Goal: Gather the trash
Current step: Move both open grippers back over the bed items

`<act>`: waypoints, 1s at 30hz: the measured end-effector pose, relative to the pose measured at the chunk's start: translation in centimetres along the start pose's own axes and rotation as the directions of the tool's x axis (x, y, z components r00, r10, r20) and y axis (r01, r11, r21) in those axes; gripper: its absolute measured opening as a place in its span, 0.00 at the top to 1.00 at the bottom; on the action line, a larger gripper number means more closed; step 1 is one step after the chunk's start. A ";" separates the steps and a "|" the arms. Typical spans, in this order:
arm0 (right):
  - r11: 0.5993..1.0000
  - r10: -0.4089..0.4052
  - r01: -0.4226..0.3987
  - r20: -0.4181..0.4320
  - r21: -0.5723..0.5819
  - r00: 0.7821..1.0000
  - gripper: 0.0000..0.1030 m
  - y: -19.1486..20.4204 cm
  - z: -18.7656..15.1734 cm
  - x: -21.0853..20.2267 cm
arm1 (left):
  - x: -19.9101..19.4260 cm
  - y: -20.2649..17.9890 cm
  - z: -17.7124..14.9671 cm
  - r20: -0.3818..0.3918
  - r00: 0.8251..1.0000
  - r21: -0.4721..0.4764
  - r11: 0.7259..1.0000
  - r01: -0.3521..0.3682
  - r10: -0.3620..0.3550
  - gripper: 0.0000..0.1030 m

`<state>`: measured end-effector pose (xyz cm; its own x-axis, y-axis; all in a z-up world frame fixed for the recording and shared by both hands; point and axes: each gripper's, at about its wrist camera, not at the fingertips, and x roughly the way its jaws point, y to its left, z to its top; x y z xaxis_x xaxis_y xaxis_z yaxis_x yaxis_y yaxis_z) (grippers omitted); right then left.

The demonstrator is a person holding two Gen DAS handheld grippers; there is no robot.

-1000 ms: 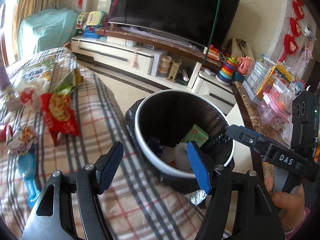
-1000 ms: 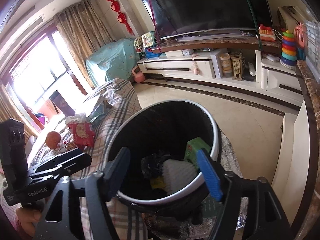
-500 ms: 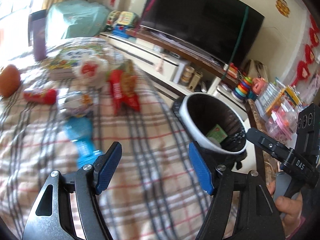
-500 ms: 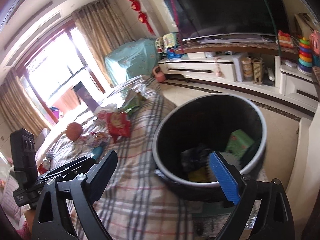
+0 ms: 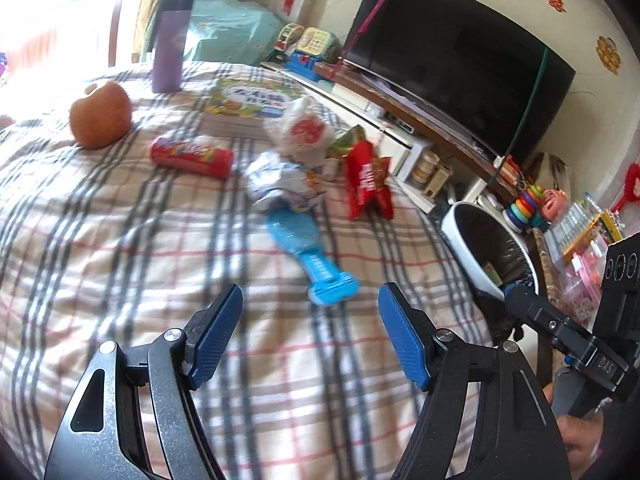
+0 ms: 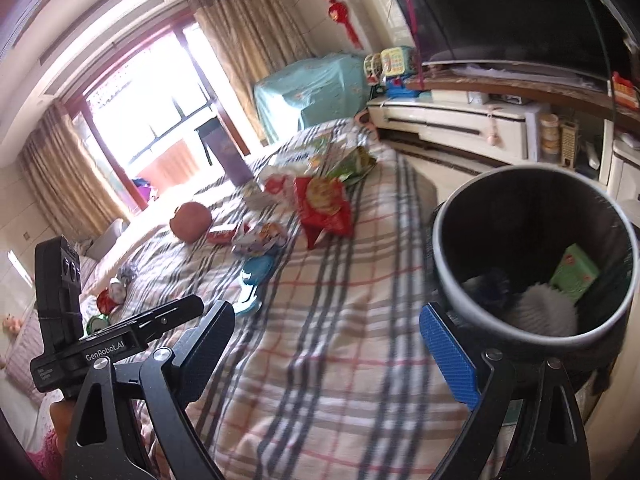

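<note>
Trash lies on the plaid bed cover: a red snack bag (image 5: 366, 178) (image 6: 322, 204), a crumpled silver wrapper (image 5: 280, 180), a red tube (image 5: 192, 156), a white plastic bag (image 5: 302, 132) and a green packet (image 5: 346, 140). A black-lined bin (image 5: 464, 240) (image 6: 440, 256) stands at the bed's right side, with a green box (image 6: 574, 274) and white stuffing inside. My left gripper (image 5: 311, 294) hovers open above the cover, just short of a blue toy (image 5: 308, 248). The right gripper (image 6: 326, 312) is open wide beside the bin, nothing between its fingers.
An orange-brown fruit (image 5: 100, 116), a purple flask (image 5: 170, 44) and a picture book (image 5: 252, 100) also rest on the bed. A TV (image 5: 460, 52) on a low cabinet, toys and a shelf stand beyond the bin. A window (image 6: 152, 112) is behind the bed.
Both views have swung left, away from the bin's mouth and over the bed with the trash. The right jaws have widened. Neither gripper has taken anything.
</note>
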<state>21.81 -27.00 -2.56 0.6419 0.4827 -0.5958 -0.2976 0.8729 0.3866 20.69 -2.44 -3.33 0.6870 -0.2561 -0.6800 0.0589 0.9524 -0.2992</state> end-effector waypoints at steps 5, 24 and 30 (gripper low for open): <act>1.000 -0.009 0.008 -0.023 -0.014 1.000 0.08 0.5 -0.2 1.0 | 0.1 1.9 -0.1 -0.010 1.000 -0.026 1.000 -0.012 0.012 0.30; 0.986 0.045 -0.067 -0.141 -0.152 0.989 0.34 6.4 -0.7 7.3 | -0.1 7.8 -0.2 -0.025 0.998 -0.070 0.995 -0.066 0.065 0.30; 0.978 0.037 -0.074 -0.191 -0.194 0.981 0.43 7.9 0.2 11.3 | -0.1 9.0 0.1 -0.034 0.997 -0.076 0.995 -0.072 0.070 0.30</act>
<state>26.85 -14.66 -6.13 0.4836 0.5192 -0.7047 -0.4758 0.8317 0.2862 21.20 6.13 -5.91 0.6645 -0.1947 -0.7214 -0.0455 0.9531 -0.2992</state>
